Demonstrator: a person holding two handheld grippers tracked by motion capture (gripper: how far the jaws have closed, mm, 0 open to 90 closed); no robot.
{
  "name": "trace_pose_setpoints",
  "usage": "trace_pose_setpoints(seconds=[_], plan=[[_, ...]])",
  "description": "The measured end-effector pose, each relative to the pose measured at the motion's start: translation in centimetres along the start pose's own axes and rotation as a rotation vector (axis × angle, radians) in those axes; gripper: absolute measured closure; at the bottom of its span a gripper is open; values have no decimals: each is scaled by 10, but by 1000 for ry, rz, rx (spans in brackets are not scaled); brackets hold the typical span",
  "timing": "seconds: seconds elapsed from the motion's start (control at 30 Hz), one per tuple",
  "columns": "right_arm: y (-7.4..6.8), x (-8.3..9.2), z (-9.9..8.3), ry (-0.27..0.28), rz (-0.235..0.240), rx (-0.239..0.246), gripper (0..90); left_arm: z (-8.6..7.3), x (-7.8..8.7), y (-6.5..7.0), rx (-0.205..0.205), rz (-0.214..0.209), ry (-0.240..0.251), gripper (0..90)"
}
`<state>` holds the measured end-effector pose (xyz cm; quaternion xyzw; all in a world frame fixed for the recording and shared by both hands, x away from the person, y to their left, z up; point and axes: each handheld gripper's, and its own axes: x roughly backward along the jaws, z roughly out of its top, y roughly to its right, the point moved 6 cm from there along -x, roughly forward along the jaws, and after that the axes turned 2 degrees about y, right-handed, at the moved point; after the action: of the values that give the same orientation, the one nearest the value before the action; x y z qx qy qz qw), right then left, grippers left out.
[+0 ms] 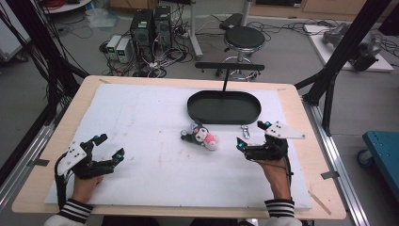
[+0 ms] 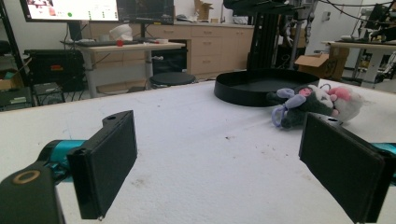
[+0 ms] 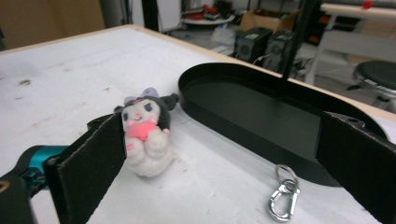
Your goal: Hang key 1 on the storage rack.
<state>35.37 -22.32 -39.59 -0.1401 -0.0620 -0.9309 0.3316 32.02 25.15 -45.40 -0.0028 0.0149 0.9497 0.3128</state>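
A small plush toy (image 1: 201,136), black and white with a pink belly and a lilac bow, lies on the white mat (image 1: 141,117) just in front of a black oval tray (image 1: 221,120). A metal clasp (image 1: 245,130) lies to its right. My right gripper (image 1: 251,135) stands open right of the toy, apart from it. In the right gripper view the toy (image 3: 145,135) sits beside the left jaw, and the clasp (image 3: 282,198) and tray (image 3: 219,119) lie ahead. My left gripper (image 1: 110,146) rests open at the near left, far from the toy (image 2: 313,105), with nothing between its jaws.
The tray is empty and has a thin upright post (image 1: 226,80) at its back. The wooden table edge (image 1: 301,141) borders the mat. Beyond the table stand a black stool (image 1: 243,37), computer cases (image 1: 150,26) and cables on the floor.
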Motion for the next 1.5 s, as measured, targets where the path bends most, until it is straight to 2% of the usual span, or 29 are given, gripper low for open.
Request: trace_pose_setpoints(seconds=[0.17,0.2,0.23,0.27,0.47,0.5,0.6,0.73,0.87,0.93,1.17,1.4,1.47,1.5], plan=[[-4,-15,11,-83,57,22,15,0,0,0,2,0,0,119],[-4,-15,11,-83,57,22,15,0,0,0,2,0,0,119],[-6,-19,15,-112,78,28,15,0,0,0,2,0,0,118],[-6,-19,15,-112,78,28,15,0,0,0,2,0,0,118],[-12,-34,28,-196,120,90,16,0,0,0,2,-1,0,118],[-12,-34,28,-196,120,90,16,0,0,0,2,0,0,118],[-15,-43,32,-244,139,109,16,0,0,0,2,0,0,118],[-19,-51,32,-276,149,121,16,0,0,0,4,-1,0,118],[-24,-63,28,-338,171,159,16,0,0,0,4,-1,1,118],[-27,-69,28,-360,183,157,16,0,0,0,4,-1,0,118],[-33,-86,24,-445,224,194,16,0,0,-1,7,-1,-1,118],[-35,-97,17,-509,226,221,16,0,0,-1,8,-2,-2,118],[-38,-103,13,-543,243,234,16,0,0,-1,9,-1,-1,118],[-38,-103,13,-543,243,234,16,0,0,-1,10,-1,-1,118]])
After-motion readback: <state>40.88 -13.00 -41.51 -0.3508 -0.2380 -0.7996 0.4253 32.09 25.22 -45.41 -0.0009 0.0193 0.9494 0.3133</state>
